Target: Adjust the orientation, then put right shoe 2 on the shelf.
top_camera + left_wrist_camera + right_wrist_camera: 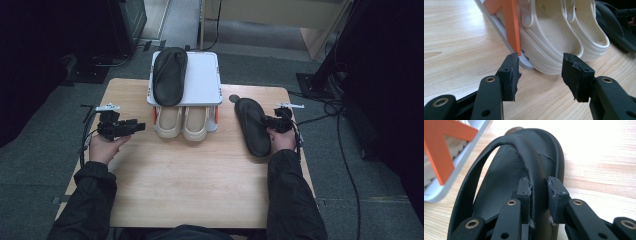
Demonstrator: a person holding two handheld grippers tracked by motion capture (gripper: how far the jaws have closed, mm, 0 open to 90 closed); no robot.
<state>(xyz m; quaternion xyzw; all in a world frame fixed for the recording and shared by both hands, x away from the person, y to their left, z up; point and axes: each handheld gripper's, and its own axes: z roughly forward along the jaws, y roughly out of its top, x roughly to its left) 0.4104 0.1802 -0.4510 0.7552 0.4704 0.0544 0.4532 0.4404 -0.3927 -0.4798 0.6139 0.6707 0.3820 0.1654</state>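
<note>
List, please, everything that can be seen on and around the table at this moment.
black rubber flip-flop sandal on the table: one, black, right part of the tabletop, its strap between the right claw's jaws
black flip-flop sandal on the rack: one, black, left side of the top shelf
cream foam clogs: two, cream, side by side on the lower shelf
small white two-shelf shoe rack with orange supports: one, far middle of the table
light wooden table: one, on grey floor
left claw: one, black, open, facing the clogs
right claw: one, black, shut on the strap
</note>
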